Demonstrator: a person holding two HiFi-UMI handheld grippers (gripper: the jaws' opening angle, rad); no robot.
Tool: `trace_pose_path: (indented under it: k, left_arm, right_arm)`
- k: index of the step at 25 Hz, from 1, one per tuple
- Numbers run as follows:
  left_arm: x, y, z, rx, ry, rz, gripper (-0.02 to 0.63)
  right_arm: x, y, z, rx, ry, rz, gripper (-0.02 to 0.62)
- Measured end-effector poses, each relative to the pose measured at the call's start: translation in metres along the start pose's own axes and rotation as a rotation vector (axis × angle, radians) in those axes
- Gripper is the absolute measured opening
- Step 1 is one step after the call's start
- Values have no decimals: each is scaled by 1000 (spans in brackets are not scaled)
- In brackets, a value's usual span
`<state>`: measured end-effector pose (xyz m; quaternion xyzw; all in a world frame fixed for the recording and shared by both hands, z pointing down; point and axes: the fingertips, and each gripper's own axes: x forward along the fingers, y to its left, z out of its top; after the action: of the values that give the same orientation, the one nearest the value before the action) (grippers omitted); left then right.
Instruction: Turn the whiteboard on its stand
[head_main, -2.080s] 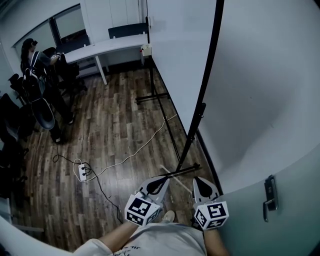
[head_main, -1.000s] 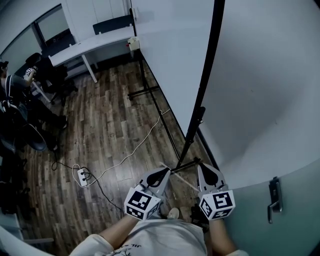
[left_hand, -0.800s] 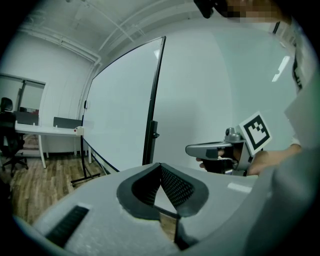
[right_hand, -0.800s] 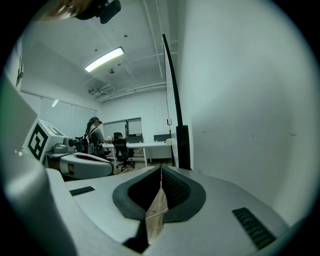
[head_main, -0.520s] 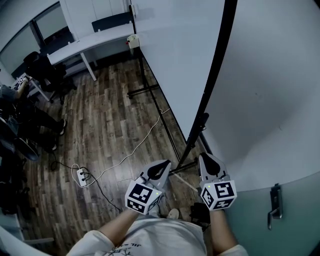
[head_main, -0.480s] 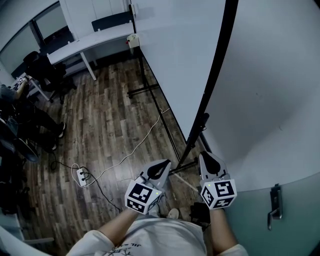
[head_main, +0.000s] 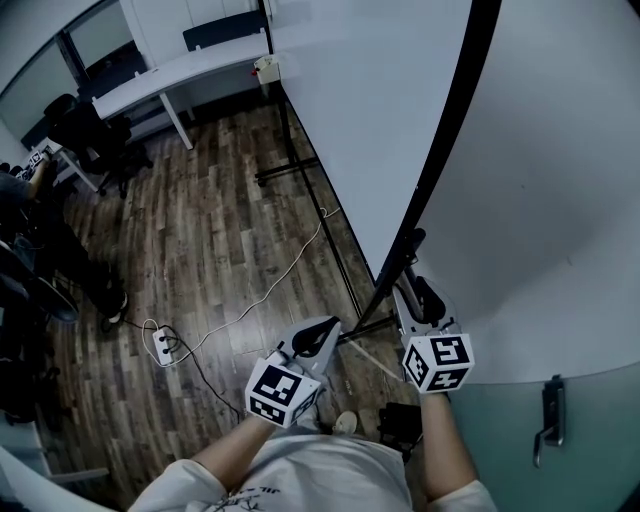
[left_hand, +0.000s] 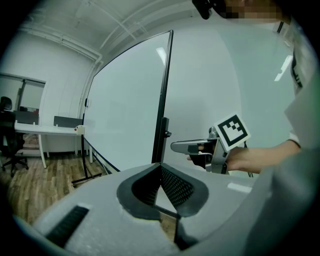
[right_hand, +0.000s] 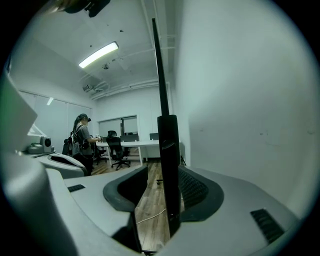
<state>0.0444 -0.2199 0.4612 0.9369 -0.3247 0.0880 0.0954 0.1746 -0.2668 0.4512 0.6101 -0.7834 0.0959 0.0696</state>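
The whiteboard (head_main: 360, 120) stands upright on its black stand, whose foot bars (head_main: 352, 332) rest on the wood floor. Its black side frame (head_main: 450, 130) runs down to the pivot clamp. My right gripper (head_main: 413, 290) has just been opening and stands open, with that black frame post (right_hand: 167, 165) between its jaws (right_hand: 165, 185); a gap shows on the left side. My left gripper (head_main: 322, 330) hangs to the left of the post, apart from it, with its pads together (left_hand: 160, 182) and nothing in them. The left gripper view shows the board (left_hand: 125, 115) and my right gripper (left_hand: 180, 146).
A pale wall (head_main: 560, 200) lies close behind the board on the right, beside a door with a handle (head_main: 546, 400). A cable and power strip (head_main: 160, 343) lie on the floor. A white desk (head_main: 190, 75) and office chairs stand at the back left, with a person (right_hand: 82, 142) there.
My right gripper has moved forward to the black frame post, and its jaws have opened around it. My left gripper has shifted forward a little.
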Motion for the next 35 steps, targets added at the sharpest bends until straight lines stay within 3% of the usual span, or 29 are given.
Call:
trace_pose_path:
  k: [11, 23, 35]
  left_arm:
    - [-9, 9, -9, -10, 16, 29, 11]
    - [-27, 32, -16, -32, 34, 94, 11]
    - [-39, 31, -17, -36, 29, 109, 11]
  right_arm:
    - [48, -11, 0, 11, 20, 10, 210]
    - [82, -17, -5, 6, 45, -2, 212]
    - [83, -17, -6, -27, 36, -33, 189]
